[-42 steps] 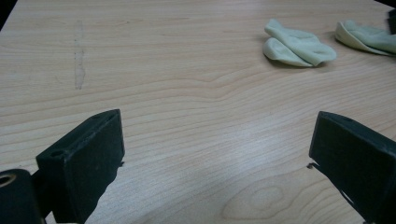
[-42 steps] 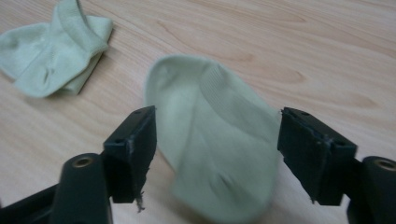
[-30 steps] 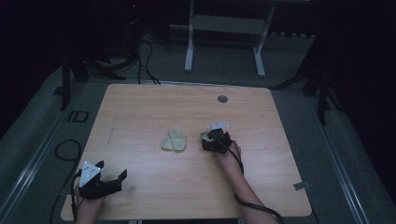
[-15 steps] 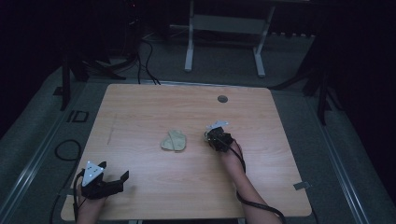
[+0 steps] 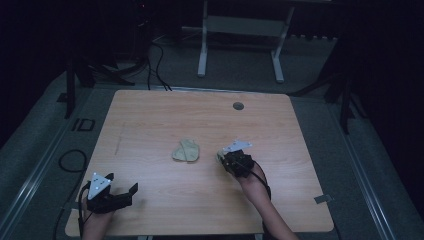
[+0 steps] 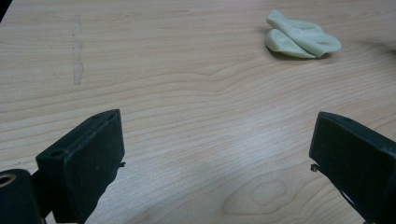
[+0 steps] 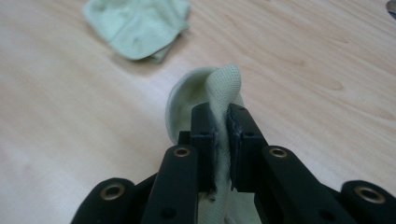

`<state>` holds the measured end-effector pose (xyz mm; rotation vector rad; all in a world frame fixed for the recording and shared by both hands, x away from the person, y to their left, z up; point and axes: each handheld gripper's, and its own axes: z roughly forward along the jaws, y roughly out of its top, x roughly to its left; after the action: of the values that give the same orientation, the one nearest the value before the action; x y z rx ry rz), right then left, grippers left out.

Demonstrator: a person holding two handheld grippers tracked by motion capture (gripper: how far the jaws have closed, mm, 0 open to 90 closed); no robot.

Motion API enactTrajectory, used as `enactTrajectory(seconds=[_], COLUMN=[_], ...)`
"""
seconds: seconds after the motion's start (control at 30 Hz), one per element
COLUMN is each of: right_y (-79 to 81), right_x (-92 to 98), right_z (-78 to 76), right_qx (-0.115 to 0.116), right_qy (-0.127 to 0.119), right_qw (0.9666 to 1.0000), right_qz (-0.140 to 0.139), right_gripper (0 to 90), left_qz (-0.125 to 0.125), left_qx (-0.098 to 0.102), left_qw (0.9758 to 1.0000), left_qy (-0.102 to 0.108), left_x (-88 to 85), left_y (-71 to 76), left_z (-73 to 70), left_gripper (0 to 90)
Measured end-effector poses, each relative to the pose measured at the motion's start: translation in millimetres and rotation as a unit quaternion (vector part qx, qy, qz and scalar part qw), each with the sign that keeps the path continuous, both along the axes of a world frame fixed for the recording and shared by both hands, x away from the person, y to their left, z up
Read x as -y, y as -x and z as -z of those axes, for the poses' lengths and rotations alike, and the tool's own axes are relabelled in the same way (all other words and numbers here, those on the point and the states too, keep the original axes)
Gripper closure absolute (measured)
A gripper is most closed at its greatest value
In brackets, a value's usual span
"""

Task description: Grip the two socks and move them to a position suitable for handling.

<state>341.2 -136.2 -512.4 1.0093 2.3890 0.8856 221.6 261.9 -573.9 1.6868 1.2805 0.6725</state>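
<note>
Right gripper [image 7: 219,140]: jaws have just been closing and now pinch a fold of a pale green sock [image 7: 219,88] between the pads; in the high view this gripper [image 5: 227,159] sits right of the table's middle, with the hand coming in from the near edge.
Held sock: its knitted edge stands up between the jaws, the rest bulging out in front of them; whether any of it touches the table I cannot tell.
Second sock [image 5: 186,150]: pale green, folded flat, lying on the wood near the table's centre, just left of the right gripper and apart from it.
Left gripper [image 5: 125,195]: near the table's near-left corner, jaws spread wide with nothing between them.
Left gripper view: bare wood between the two black jaws, the second sock [image 6: 301,41] lying well ahead.
Table [image 5: 150,120]: light wood grain, a small round hole [image 5: 238,106] near its far edge.
</note>
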Motion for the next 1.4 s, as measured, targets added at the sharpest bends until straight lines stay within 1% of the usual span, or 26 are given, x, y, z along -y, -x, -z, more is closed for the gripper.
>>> enactTrajectory(seconds=[0.07, 0.23, 0.33, 0.4, 0.47, 0.5, 0.53, 0.57, 0.63, 0.67, 0.73, 0.77, 0.8, 0.83, 0.87, 0.93, 1.03, 1.1, 1.13, 1.2, 1.23, 1.3, 1.33, 1.37, 1.4], right_y=[8.8, 32.4, 46.9, 58.6, 67.9, 74.6, 78.0, 82.4, 90.7, 94.2, 99.7, 101.3, 102.0, 103.0, 104.0, 104.9, 106.0, 106.3, 106.6, 106.1, 106.4, 108.4, 109.2, 109.6, 109.3], right_x=[1.8, 6.3, 8.6, 7.5, 5.7, 3.7, 2.8, 1.4, -2.1, -4.4, -10.5, -13.4, -15.6, -18.2, -20.6, -23.0, -23.6, -23.3, -23.3, -22.7, -22.3, -20.4, -18.9, -16.8, -14.2], right_z=[-3.6, -15.8, -21.2, -22.0, -20.8, -18.5, -16.0, -12.2, -3.5, 1.1, 11.0, 16.1, 21.0, 26.0, 30.6, 38.3, 41.1, 41.6, 41.5, 39.5, 37.4, 29.5, 24.2, 18.5, 12.6], right_qx=[0.002, 0.017, 0.019, 0.02, 0.022, 0.021, 0.018, 0.01, 0.001, -0.006, -0.009, -0.015, -0.025, -0.033, -0.038, -0.046, -0.044, -0.045, -0.046, -0.057, -0.061, -0.054, -0.051, -0.044, -0.036], right_qy=[-0.002, -0.007, -0.014, -0.004, 0.0, 0.004, 0.002, -0.001, 0.004, 0.001, 0.012, 0.013, 0.007, 0.007, 0.013, 0.011, 0.003, -0.001, -0.004, -0.014, -0.021, -0.029, -0.033, -0.037, -0.041], right_qw=[1.0, 0.9995, 0.9991, 0.9987, 0.9985, 0.9983, 0.9982, 0.9978, 0.9973, 0.9969, 0.9963, 0.9958, 0.9954, 0.9946, 0.9938, 0.9932, 0.9937, 0.9935, 0.9935, 0.9916, 0.9908, 0.9894, 0.989, 0.9885, 0.9879], right_qz=[-0.006, -0.025, -0.036, -0.046, -0.049, -0.054, -0.058, -0.065, -0.074, -0.078, -0.084, -0.09, -0.093, -0.098, -0.103, -0.106, -0.103, -0.105, -0.104, -0.115, -0.119, -0.131, -0.135, -0.14, -0.145], right_gripper=[82.2, 82.2, 82.2, 82.2, 82.2, 82.1, 82.1, 82.2, 82.1, 82.1, 82.1, 82.1, 82.0, 82.0, 81.9, 81.4, 80.6, 78.4, 75.4, 63.0, 59.3, 50.1, 48.4, 45.2, 44.5], left_qz=[0.001, 0.002, 0.005, 0.007, 0.007, 0.008, 0.008, 0.011, 0.012, 0.014, 0.016, 0.018, 0.02, 0.022, 0.024, 0.028, 0.034, 0.033, 0.037, 0.04, 0.045, 0.054, 0.062, 0.072, 0.082], left_qx=[0.0, -0.003, -0.004, -0.004, -0.004, -0.005, -0.005, -0.005, -0.005, -0.006, -0.008, -0.009, -0.01, -0.01, -0.011, -0.013, -0.017, -0.018, -0.018, -0.018, -0.021, -0.029, -0.033, -0.037, -0.043], left_qw=[1.0, 1.0, 1.0, 1.0, 1.0, 1.0, 1.0, 0.9999, 0.9999, 0.9999, 0.9998, 0.9998, 0.9997, 0.9997, 0.9996, 0.9995, 0.9991, 0.9992, 0.9991, 0.999, 0.9988, 0.9981, 0.9975, 0.9967, 0.9956], left_qy=[0.0, 0.001, 0.0, 0.001, -0.001, -0.001, -0.001, -0.002, -0.005, -0.005, -0.005, -0.004, -0.006, -0.007, -0.007, -0.011, -0.018, -0.017, -0.011, -0.008, -0.005, -0.002, 0.001, 0.009, 0.013], left_x=[0.3, 1.2, 2.0, 2.8, 4.1, 4.5, 5.2, 5.6, 7.0, 7.6, 8.8, 9.7, 10.5, 11.4, 12.2, 13.9, 16.4, 18.2, 19.6, 22.8, 25.1, 31.7, 35.7, 40.0, 45.2], left_y=[-0.1, 0.0, 0.0, 0.0, 0.0, -0.1, 0.0, 0.1, 0.4, 0.3, 0.0, -0.1, -0.1, -0.1, 0.0, 0.0, -0.6, -0.3, -0.1, 0.5, 0.9, 1.1, 1.4, 1.9, 2.1], left_z=[-0.1, -0.2, -0.4, -0.6, -0.6, -0.6, -0.7, -0.9, -0.9, -0.8, -0.6, -0.4, -0.2, -0.1, 0.1, 0.6, 1.3, 0.1, -1.3, -3.5, -4.9, -8.4, -10.5, -12.6, -14.8], left_gripper=[3.4, 3.4, 3.4, 3.4, 3.4, 3.4, 3.4, 3.4, 3.4, 3.4, 3.4, 3.4, 3.4, 3.4, 3.4, 3.4, 3.4, 3.4, 3.4, 3.4, 3.4, 3.5, 4.1, 4.3, 4.3])
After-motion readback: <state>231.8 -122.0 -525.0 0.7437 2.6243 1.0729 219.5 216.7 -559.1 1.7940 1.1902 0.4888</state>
